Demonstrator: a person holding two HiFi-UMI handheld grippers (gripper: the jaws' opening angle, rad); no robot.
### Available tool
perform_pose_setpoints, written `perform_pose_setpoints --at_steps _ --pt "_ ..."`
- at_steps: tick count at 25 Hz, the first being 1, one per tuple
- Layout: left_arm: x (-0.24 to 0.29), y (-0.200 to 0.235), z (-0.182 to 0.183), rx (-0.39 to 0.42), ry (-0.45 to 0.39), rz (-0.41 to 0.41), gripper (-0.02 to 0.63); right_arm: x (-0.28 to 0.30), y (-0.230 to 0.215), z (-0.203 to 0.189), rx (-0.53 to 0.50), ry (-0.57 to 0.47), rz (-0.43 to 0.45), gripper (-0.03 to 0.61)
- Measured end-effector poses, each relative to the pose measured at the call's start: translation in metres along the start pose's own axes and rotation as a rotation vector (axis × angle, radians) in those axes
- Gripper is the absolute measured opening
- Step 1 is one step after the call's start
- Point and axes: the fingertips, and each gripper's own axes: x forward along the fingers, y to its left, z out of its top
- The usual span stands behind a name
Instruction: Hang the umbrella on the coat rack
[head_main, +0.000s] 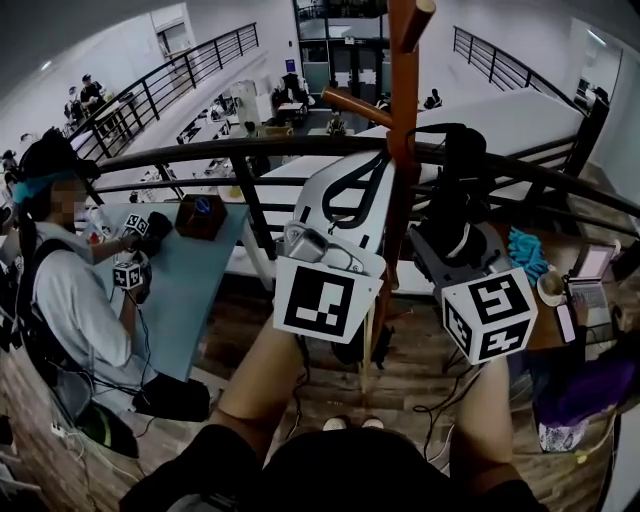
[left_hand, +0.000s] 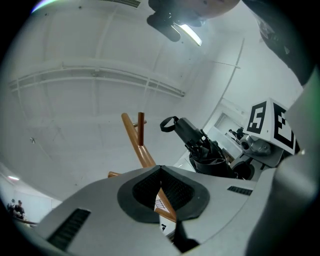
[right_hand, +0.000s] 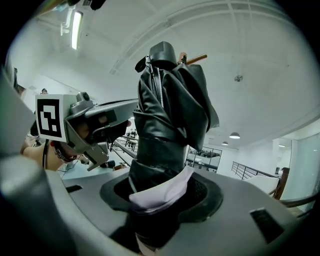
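Umbrella (right_hand: 170, 115), one, black, folded: clamped in right gripper (right_hand: 162, 192), just right of coat rack (head_main: 404, 170) pole. Long axis upright, roughly parallel to pole, strap loop (left_hand: 168, 123) at top end. Left gripper (left_hand: 159, 192) sits left of pole, jaws pinched together on nothing. One rack; two pegs (head_main: 355, 100) counted, both higher up the pole in head view. Right hand is the one placed to lift the loop.

Folded black umbrella (right_hand: 170, 115) upright beside wooden coat rack (head_main: 404, 95).
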Motion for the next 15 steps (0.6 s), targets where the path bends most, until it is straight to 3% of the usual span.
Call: perform_pose_setpoints --at_steps 15 --pt "0.018 0.026 0.024 0.062 -0.045 0.068 0.012 0.017 -0.019 0.041 -0.008 -0.052 -0.018 0.227"
